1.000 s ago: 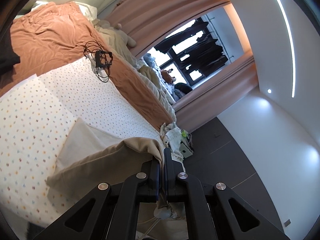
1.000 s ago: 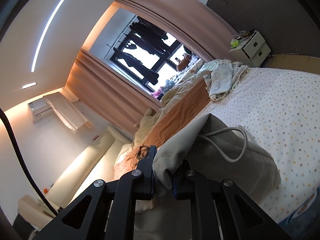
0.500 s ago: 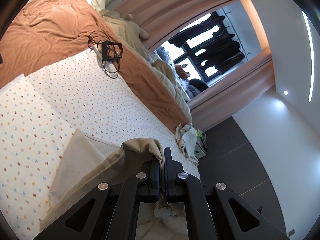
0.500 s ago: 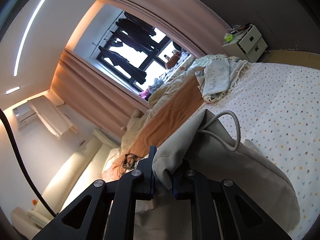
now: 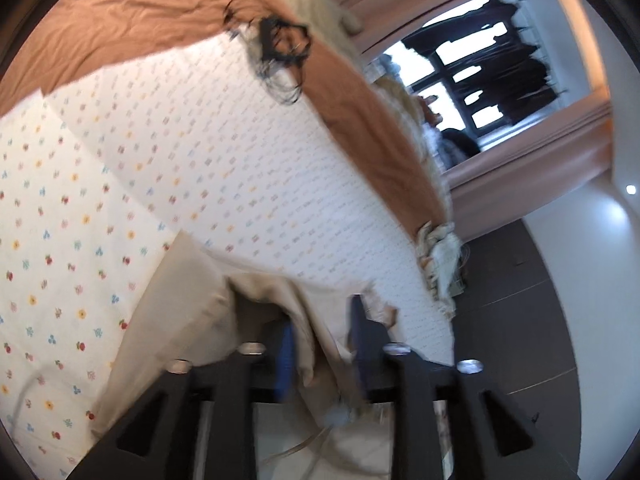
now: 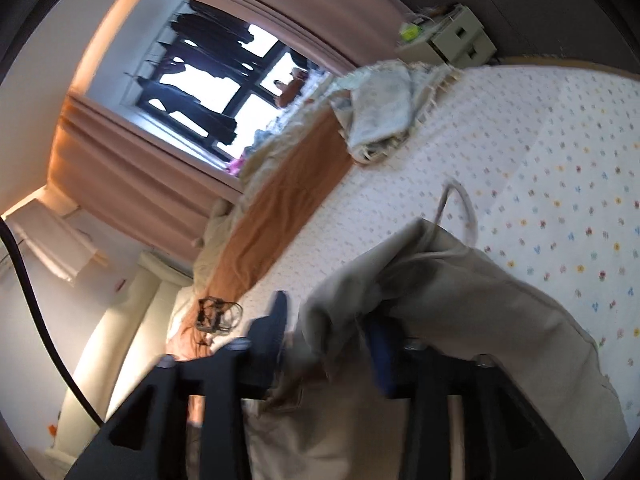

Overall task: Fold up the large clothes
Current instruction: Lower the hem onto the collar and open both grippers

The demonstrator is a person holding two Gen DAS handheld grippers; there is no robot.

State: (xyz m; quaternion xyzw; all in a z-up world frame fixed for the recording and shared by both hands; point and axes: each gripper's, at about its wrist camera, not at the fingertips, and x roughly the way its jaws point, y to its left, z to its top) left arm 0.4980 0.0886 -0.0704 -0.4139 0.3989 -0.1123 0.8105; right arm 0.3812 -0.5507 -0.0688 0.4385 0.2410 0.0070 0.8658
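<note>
A second earlier both grippers had been clamped tight on the beige garment, each pinching a fold of it above the bed. Now they had come lower toward the mattress and their jaws were opening.

The left gripper (image 5: 320, 340) stood with its jaws apart, and a hanging fold of the beige garment (image 5: 296, 312) still drooped between them, lying against the left-hand finger but no longer squeezed from both sides. The rest of the cloth spread out to the left of the gripper, flat on the bed's dotted sheet (image 5: 160, 160).

The right gripper (image 6: 328, 328) had let go as well: its jaws were parting, with a bunched edge of the beige garment (image 6: 460, 300) slumped in the gap between them and draped over the right-hand finger. From there the cloth ran down and to the right across the dotted sheet (image 6: 560, 140). A pale drawstring (image 6: 460, 208) looped up from the garment's top edge and lay on the sheet just beyond it.

Farther up the bed, well apart from the garment, a rust-coloured blanket (image 5: 140, 12) covered the mattress, with a tangle of black cable (image 5: 280, 40) at its border. Both views were smeared with motion blur.
</note>
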